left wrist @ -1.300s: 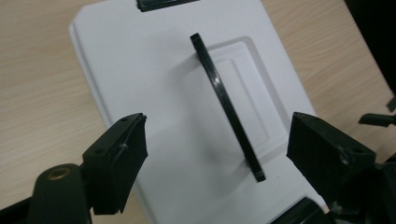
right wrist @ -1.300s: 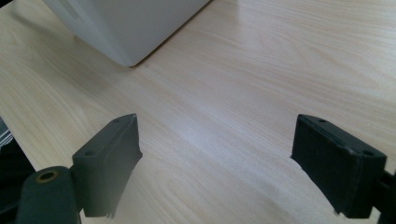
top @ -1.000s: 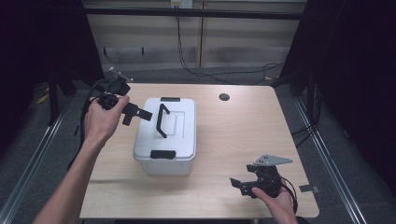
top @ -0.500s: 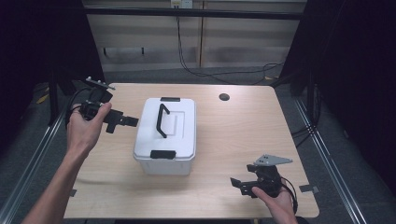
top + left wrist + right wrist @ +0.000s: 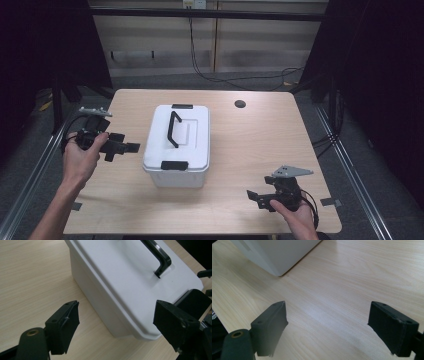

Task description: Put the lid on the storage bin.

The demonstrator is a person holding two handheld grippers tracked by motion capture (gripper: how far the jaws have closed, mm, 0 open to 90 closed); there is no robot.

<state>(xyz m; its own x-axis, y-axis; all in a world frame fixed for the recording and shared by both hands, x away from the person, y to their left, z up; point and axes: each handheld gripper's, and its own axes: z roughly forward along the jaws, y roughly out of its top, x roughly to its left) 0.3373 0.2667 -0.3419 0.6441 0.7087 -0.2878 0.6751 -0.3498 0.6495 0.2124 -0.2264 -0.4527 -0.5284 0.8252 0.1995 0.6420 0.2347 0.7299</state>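
Note:
A white plastic box [image 5: 186, 150] with a black carry handle [image 5: 173, 129] and black end latches [image 5: 174, 165] stands shut in the middle of the wooden table [image 5: 250, 145]. My left gripper [image 5: 122, 150] hovers just left of the box, open, with its jaws towards the box's side and nothing between them. In the left gripper view the box [image 5: 130, 290], its handle [image 5: 157, 257] and one latch [image 5: 192, 300] lie beyond the open left gripper [image 5: 117, 322]. My right gripper [image 5: 256, 198] rests open near the front right edge. The right gripper [image 5: 327, 325] frames bare table, with a box corner [image 5: 277, 255] farther off.
A dark round hole [image 5: 240, 104] sits in the table behind the box on the right. Cables [image 5: 215, 75] trail on the floor past the far edge. Metal rails [image 5: 350, 170] run along both sides of the table.
My left gripper has drawn back from above the box's handle, leftward and nearer to me, and now sits beside the box's left side. The right gripper has stayed put.

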